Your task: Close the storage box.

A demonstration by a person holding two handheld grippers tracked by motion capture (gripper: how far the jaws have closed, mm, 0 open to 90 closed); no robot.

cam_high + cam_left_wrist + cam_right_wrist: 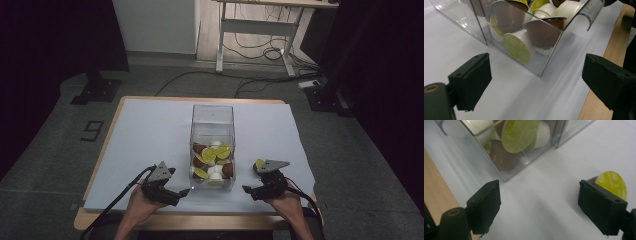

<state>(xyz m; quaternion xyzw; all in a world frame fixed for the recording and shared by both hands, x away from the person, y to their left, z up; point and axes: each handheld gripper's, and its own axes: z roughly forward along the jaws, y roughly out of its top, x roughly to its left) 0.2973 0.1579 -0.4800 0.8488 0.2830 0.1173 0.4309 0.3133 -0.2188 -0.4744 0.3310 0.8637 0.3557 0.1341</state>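
Clear box [212, 145] stands mid-table toward the near edge, already holding most capsules. One green-lidded capsule [612, 184] remains on the table just beside the right gripper [256, 191]. Left gripper [176, 194] and right: jaws wide apart, nothing held. Collection nearly complete.

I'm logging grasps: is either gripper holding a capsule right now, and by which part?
Nothing is held. The left gripper and right gripper both stand open over bare table cover; the loose capsule lies beside the right jaws, outside the clear box.
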